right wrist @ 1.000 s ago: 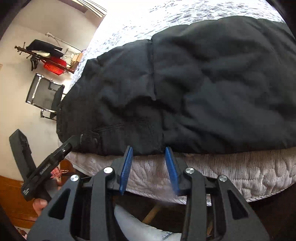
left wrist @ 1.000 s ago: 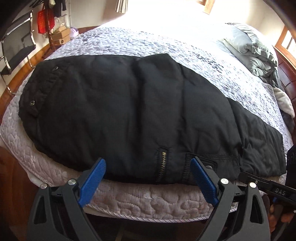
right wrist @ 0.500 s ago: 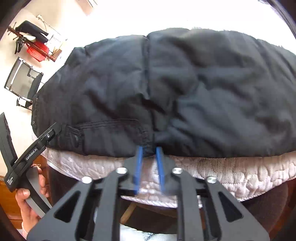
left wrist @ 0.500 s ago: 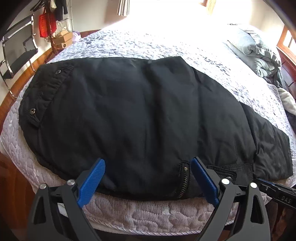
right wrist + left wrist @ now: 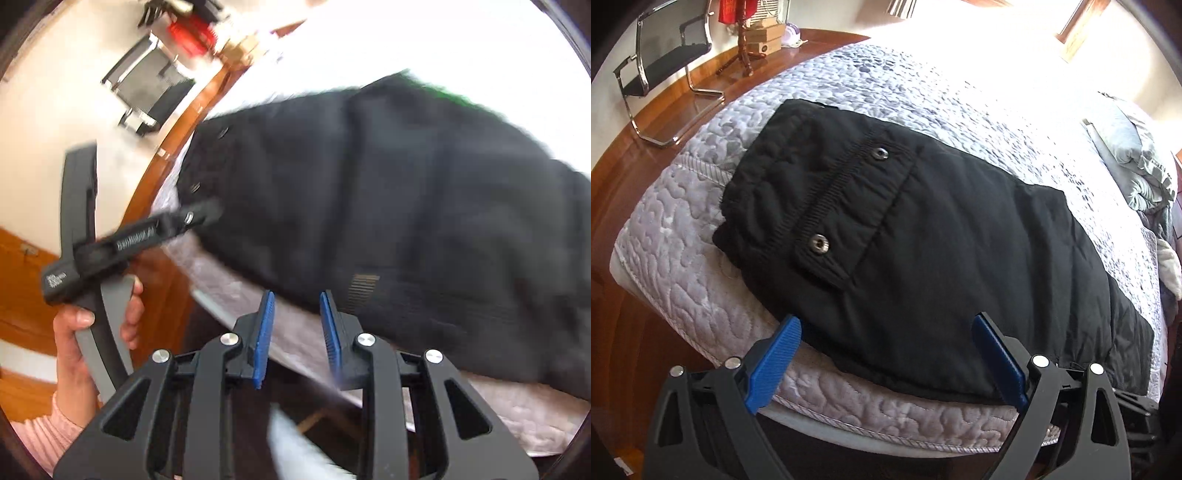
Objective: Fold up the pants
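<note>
Now black pants (image 5: 923, 251) lie flat on the quilt (image 5: 701, 295), both grippers (image 5: 886, 354) (image 5: 295, 325) agape, empty.

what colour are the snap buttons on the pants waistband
Dull silver metal, on the black pants; the snap buttons show best in the left wrist view.

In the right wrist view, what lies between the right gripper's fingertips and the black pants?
Only a strip of the grey quilted bedspread. The right gripper is open and short of the pants.
</note>
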A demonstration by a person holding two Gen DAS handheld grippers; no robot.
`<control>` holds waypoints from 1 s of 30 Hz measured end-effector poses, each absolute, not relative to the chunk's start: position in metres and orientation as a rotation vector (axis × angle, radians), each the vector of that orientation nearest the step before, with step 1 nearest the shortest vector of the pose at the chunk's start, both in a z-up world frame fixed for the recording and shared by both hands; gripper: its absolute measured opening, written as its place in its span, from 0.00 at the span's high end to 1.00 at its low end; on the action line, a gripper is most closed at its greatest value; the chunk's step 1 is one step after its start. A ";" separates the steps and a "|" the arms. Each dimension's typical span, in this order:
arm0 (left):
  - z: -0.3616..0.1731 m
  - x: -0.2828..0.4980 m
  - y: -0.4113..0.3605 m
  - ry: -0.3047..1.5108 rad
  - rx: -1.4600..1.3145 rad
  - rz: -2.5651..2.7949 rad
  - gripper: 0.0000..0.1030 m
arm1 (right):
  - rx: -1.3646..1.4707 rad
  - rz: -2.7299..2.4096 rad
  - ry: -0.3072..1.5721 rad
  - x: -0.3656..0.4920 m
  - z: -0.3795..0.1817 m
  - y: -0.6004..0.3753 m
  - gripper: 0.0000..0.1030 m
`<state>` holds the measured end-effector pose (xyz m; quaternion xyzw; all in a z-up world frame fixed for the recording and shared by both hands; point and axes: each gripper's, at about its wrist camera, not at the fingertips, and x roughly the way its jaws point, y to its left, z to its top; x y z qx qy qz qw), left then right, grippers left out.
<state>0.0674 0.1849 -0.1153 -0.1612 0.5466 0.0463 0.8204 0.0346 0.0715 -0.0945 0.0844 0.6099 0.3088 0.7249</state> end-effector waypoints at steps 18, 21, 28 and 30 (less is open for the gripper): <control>-0.142 0.077 0.243 1.267 -0.502 0.007 0.23 | 0.494 0.539 1.473 0.035 -0.129 0.077 0.68; -0.141 0.078 0.246 1.265 -0.534 0.008 0.23 | 0.500 0.508 1.454 0.032 -0.127 0.067 0.68; -0.138 0.084 0.266 1.268 -0.574 0.022 0.55 | 0.589 0.437 1.447 0.036 -0.142 0.053 0.72; -0.138 0.080 0.272 1.258 -0.599 0.030 0.61 | 0.567 0.436 1.424 0.036 -0.142 0.051 0.80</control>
